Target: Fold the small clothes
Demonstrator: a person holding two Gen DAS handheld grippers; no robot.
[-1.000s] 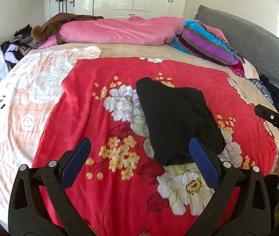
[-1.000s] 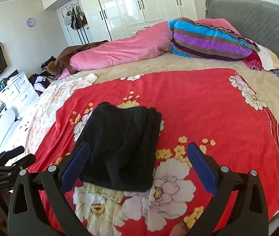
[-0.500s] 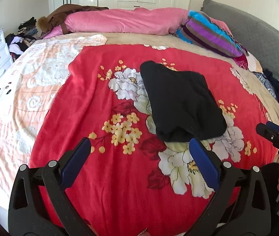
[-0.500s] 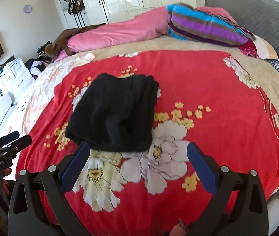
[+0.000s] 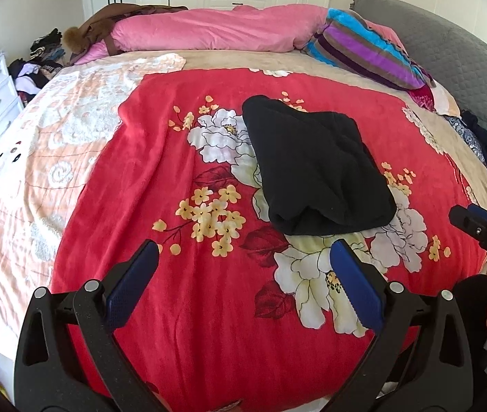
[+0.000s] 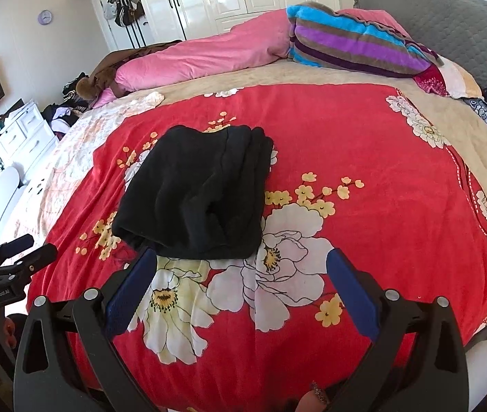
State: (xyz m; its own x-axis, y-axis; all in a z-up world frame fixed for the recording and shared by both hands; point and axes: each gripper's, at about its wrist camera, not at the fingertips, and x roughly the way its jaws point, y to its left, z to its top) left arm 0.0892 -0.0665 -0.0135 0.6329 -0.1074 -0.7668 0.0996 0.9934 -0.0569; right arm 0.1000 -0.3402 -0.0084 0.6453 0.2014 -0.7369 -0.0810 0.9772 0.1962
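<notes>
My left gripper (image 5: 243, 267): jaws wide apart, empty, hanging over near edge of red blanket (image 5: 161, 158). My right gripper (image 6: 241, 274): jaws apart too, nothing held. Folded black garment (image 5: 315, 168) lies on blanket just beyond both, mid-bed, touching neither. Pink duvet (image 5: 209, 31), striped pillow (image 6: 357, 44) at far side.

The right claw (image 6: 241, 285) fills the bottom of the frame, its blue-padded jaws spread wide and holding nothing above a red floral blanket (image 6: 363, 158) on the bed. A folded black garment (image 6: 199, 199) lies left of centre, just beyond the left jaw tip. The left claw (image 6: 13, 257) shows at the lower left edge.
</notes>
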